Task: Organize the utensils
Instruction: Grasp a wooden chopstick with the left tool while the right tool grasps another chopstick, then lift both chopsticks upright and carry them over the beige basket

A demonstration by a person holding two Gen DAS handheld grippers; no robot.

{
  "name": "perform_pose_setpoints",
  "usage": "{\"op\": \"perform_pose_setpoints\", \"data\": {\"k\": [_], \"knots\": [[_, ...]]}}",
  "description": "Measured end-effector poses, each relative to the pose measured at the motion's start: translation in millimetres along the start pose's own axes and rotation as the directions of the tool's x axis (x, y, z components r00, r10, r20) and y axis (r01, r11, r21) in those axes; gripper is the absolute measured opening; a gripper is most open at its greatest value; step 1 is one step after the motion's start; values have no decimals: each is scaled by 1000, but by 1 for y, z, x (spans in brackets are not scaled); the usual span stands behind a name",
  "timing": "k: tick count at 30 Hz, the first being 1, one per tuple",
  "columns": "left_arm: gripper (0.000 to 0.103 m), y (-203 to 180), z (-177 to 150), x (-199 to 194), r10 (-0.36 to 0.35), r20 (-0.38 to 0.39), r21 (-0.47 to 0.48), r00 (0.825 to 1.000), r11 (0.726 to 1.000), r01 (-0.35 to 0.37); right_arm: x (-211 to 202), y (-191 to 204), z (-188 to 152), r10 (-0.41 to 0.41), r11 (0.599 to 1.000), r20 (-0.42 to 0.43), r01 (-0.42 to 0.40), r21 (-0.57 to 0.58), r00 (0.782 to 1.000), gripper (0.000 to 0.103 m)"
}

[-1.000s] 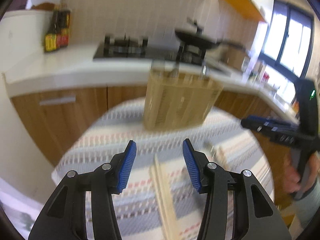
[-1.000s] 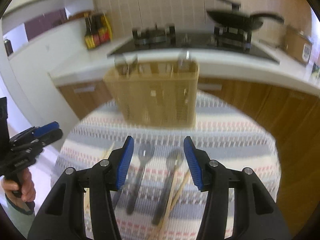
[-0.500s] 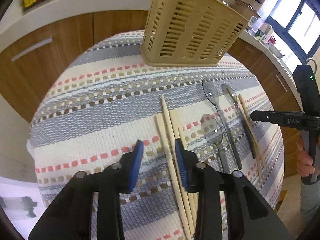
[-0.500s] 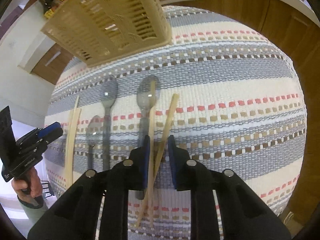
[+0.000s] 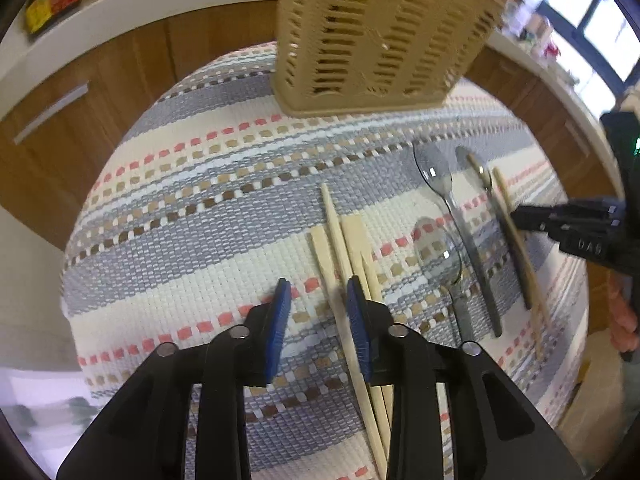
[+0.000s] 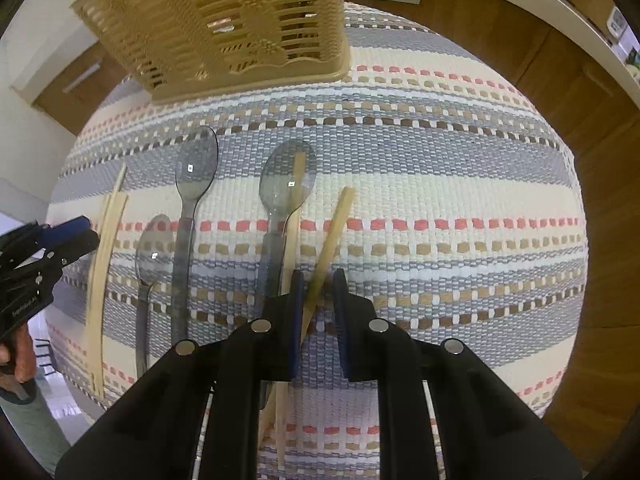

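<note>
A beige slotted utensil basket (image 5: pixel 380 32) stands at the far side of the striped mat (image 5: pixel 200 216); it also shows in the right wrist view (image 6: pixel 224 28). My left gripper (image 5: pixel 318 304) is open, low over the mat, straddling a chopstick of the left bundle of chopsticks (image 5: pixel 340 240). My right gripper (image 6: pixel 316 284) is open with a narrow gap, around one chopstick (image 6: pixel 330 240). A second chopstick (image 6: pixel 294 216) lies across a grey spoon (image 6: pixel 284 184). Two more spoons (image 6: pixel 192 184) (image 6: pixel 150 256) lie to its left.
The round table's striped mat (image 6: pixel 440 184) has bare room on its right half. Wooden cabinets (image 5: pixel 80 120) and a white counter run behind. Sauce bottles (image 5: pixel 52 0) stand at the far left. The left gripper shows at the right wrist view's left edge (image 6: pixel 40 256).
Both grippers have dropped from looking at the kitchen to close over the mat. The left jaws have widened slightly around a chopstick. The right jaws have shifted right from one chopstick to the other.
</note>
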State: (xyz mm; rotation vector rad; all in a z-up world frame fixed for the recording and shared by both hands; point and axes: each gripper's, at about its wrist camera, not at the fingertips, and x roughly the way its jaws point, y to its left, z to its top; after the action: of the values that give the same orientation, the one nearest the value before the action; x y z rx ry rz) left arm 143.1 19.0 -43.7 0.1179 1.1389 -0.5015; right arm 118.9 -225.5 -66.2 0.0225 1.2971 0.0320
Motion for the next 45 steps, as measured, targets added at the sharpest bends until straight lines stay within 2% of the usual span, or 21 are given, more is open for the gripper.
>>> {"op": "perform_pose_setpoints", "data": {"k": [4, 5, 6, 7, 9, 14, 16, 17, 18, 22, 24, 26, 28, 31, 34, 39, 42, 45], "knots": [[30, -10, 2, 3, 55, -15, 43, 998, 998, -54, 5, 15, 2, -31, 999, -9, 31, -44, 999, 13], [25, -11, 2, 3, 54, -15, 47, 998, 997, -54, 5, 18, 2, -34, 998, -9, 33, -52, 999, 13], [12, -11, 2, 3, 51, -16, 48, 999, 998, -50, 6, 20, 1, -37, 997, -10, 36, -64, 999, 9], [6, -9, 2, 3, 54, -23, 47, 998, 997, -53, 6, 23, 1, -36, 997, -11, 35, -70, 999, 9], [5, -7, 2, 3, 41, -25, 31, 999, 999, -40, 3, 25, -2, -25, 997, -21, 23, -74, 999, 5], [5, 3, -2, 0, 51, -23, 17, 998, 999, -51, -2, 6, -10, 9, 999, -43, -11, -49, 999, 5], [8, 2, -2, 1, 59, -29, 24, 998, 998, -59, 2, -3, -7, 40, 999, -62, -42, -27, 997, 5], [13, 1, -1, 1, 63, -36, 30, 997, 998, -62, 5, -8, -5, 48, 998, -69, -50, -24, 996, 5], [17, 0, -1, 2, 63, -41, 36, 997, 997, -61, 5, -7, -4, 46, 998, -78, -49, -35, 996, 5], [18, -8, -1, 5, 106, -60, 75, 993, 992, -101, 6, 1, -2, 11, 996, -88, -19, -88, 996, 5], [12, -16, -1, 8, 139, -56, 94, 989, 987, -133, 6, 4, -2, -7, 993, -81, -2, -117, 997, 5], [4, -23, -1, 10, 186, -37, 109, 982, 977, -181, 6, 10, -3, -17, 990, -63, 8, -138, 998, 5], [4, -25, -1, 11, 177, -24, 87, 984, 981, -174, 6, 11, -6, -7, 990, -45, 0, -141, 999, 4], [4, -19, -3, -5, 114, 51, 42, 992, 992, -116, -5, 4, -14, 69, 990, -14, -70, -123, 998, 4], [4, -19, -1, -30, 58, 142, 2, 988, 998, -59, -26, 2, -18, 103, 986, 46, -96, -139, 994, 4], [4, -28, 9, -81, -9, 310, -13, 951, 1000, 13, -71, 2, -21, 157, 977, 161, -130, -169, 974, 4], [4, -35, 17, -108, -34, 406, -6, 913, 999, 39, -104, 1, -14, 193, 970, 263, -144, -194, 945, 4], [4, -43, 28, -135, -65, 493, 8, 868, 998, 70, -136, -1, -6, 227, 964, 341, -159, -214, 912, 4]]}}
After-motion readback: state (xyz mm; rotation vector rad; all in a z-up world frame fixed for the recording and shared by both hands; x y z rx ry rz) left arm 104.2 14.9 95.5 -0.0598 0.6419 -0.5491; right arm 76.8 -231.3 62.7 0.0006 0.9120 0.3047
